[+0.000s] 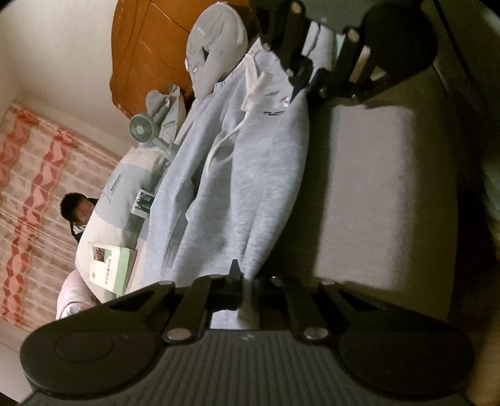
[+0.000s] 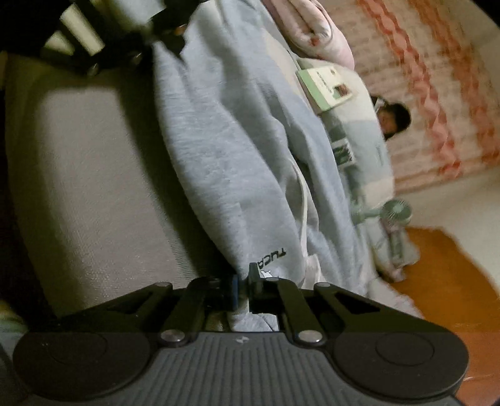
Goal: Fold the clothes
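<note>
A pair of light grey-blue sweatpants [image 1: 243,175] with a white drawstring and dark lettering near the waist hangs stretched between both grippers above the bed. My left gripper [image 1: 247,287] is shut on the leg end of the sweatpants. My right gripper [image 2: 245,281] is shut on the waist end of the sweatpants [image 2: 237,150], just by the lettering. Each gripper also shows at the far end of the other's view: the right gripper [image 1: 300,84] and the left gripper [image 2: 165,40].
A pale mattress [image 1: 368,193] lies under the garment. On the bedding are a green-and-white book [image 1: 109,265], a small green fan [image 1: 143,128], a grey padded item [image 1: 215,43] and a pink quilt [image 2: 315,28]. A person's head [image 1: 76,207] shows beyond the bed, before patterned curtains [image 1: 28,193]. An orange wooden headboard [image 1: 147,53] stands behind.
</note>
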`<state>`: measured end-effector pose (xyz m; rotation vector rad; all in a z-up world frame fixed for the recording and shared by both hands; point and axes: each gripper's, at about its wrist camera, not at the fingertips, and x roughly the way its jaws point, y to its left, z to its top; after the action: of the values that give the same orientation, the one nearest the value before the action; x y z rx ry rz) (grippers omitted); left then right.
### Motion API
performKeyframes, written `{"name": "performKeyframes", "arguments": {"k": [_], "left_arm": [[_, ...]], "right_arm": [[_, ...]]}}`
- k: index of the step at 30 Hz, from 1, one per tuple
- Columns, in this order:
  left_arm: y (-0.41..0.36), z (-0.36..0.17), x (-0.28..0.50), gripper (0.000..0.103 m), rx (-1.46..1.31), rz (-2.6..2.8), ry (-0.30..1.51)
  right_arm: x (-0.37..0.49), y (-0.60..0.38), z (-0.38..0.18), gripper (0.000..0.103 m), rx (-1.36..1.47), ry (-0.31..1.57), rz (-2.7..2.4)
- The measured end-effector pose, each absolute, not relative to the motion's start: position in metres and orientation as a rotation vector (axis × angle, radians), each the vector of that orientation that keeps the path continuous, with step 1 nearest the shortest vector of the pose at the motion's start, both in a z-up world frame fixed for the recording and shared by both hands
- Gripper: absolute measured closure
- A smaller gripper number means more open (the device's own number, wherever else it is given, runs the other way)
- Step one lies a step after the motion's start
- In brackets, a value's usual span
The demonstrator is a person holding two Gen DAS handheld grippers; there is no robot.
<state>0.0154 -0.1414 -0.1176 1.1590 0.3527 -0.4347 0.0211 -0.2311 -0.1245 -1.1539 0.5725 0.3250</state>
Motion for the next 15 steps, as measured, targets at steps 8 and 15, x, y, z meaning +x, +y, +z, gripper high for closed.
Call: {"name": "performKeyframes", "arguments": {"k": [8,15], "left_arm": [[-0.132,-0.08,-0.007,0.099,1.149,-0.568,0.398],[-0.12,-0.076,-0.017,0.093,1.058,-0.654,0.519]], "right_arm": [[0.001,-0.246,-0.08,0.096,-1.107,0.654,0.462],[-0.013,-0.248,-0.098,0.089,-1.081,0.766,0.52]]}}
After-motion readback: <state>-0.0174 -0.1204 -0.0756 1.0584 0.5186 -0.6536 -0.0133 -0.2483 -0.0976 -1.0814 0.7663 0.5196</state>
